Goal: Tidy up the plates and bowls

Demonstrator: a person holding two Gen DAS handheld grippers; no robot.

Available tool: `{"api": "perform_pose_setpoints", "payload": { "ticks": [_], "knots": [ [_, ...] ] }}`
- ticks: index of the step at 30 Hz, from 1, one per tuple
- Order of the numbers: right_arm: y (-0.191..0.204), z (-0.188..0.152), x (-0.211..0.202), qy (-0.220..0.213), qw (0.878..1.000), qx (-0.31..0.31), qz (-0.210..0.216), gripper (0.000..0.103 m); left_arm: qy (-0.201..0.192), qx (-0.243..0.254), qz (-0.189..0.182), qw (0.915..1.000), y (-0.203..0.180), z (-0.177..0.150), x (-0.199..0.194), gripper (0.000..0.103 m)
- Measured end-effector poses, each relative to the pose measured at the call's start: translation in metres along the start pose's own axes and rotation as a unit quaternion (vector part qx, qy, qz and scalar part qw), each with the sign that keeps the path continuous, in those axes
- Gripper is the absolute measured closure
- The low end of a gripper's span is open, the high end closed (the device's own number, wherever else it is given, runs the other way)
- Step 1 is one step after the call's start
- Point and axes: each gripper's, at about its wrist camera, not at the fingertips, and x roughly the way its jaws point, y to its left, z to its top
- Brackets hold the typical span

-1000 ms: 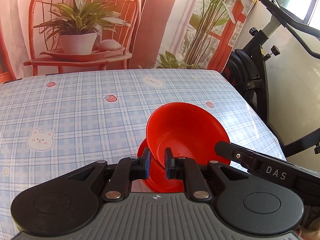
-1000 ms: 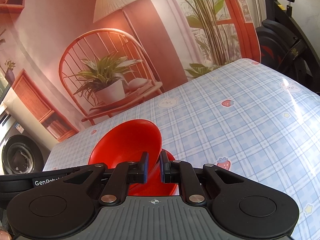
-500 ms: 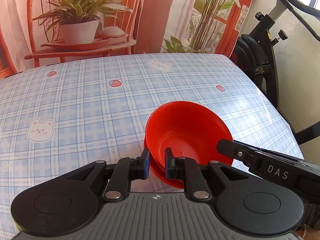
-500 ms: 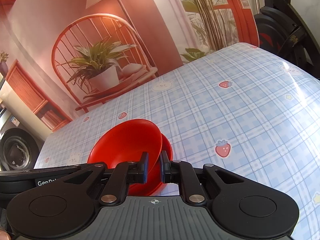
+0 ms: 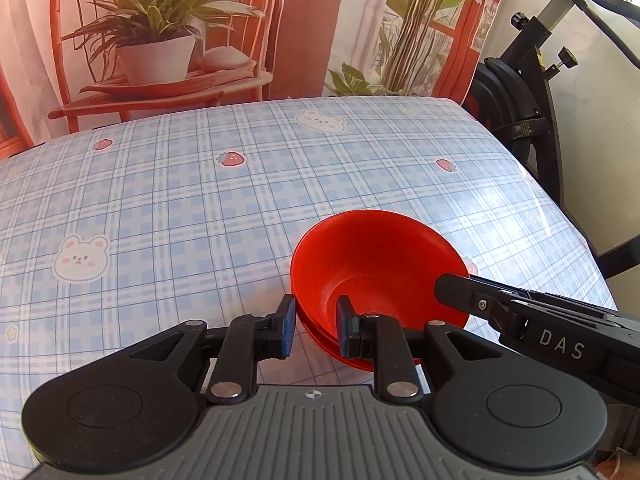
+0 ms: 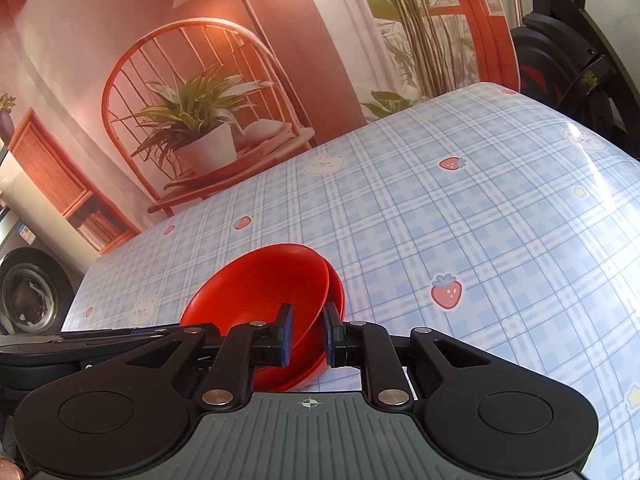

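White letters "DAS" read on the black body of the right tongs [image 5: 456,292] as seen from the left wrist; the matching print on the other tool, seen from the right wrist, is mostly hidden. A glossy red plastic bowl [image 5: 376,264] sits nested in a second red bowl [image 5: 340,350], of which only a rim sliver shows, on the bench [image 5: 200,200], whose smooth cloth is blue plaid printed with bears and strawberries. The left tongs [image 5: 312,322] are nearly closed, pinching the upper bowl's near rim between blue-padded tips. The right tongs [image 6: 306,330] likewise clamp that bowl's rim on the opposite side.
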Motion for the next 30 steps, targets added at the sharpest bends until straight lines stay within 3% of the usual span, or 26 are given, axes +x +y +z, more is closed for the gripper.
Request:
{"api": "perform_pose_setpoints", "payload": {
  "ticks": [14, 18, 30],
  "knots": [
    [-0.001, 0.002, -0.005, -0.013, 1.000, -0.006, -0.011, 0.084, 0.001, -0.016, 0.003, 0.9999, 0.006, 0.001, 0.002, 0.079],
    [-0.004, 0.002, -0.004, -0.014, 1.000, 0.000, -0.017, 0.083, 0.003, -0.029, 0.003, 0.9996, 0.010, 0.000, 0.004, 0.075],
    [-0.012, -0.006, 0.011, 0.003, 1.000, 0.018, -0.012, 0.080, 0.018, -0.059, -0.023, 0.9978, 0.020, -0.002, 0.018, 0.070]
  ]
}}
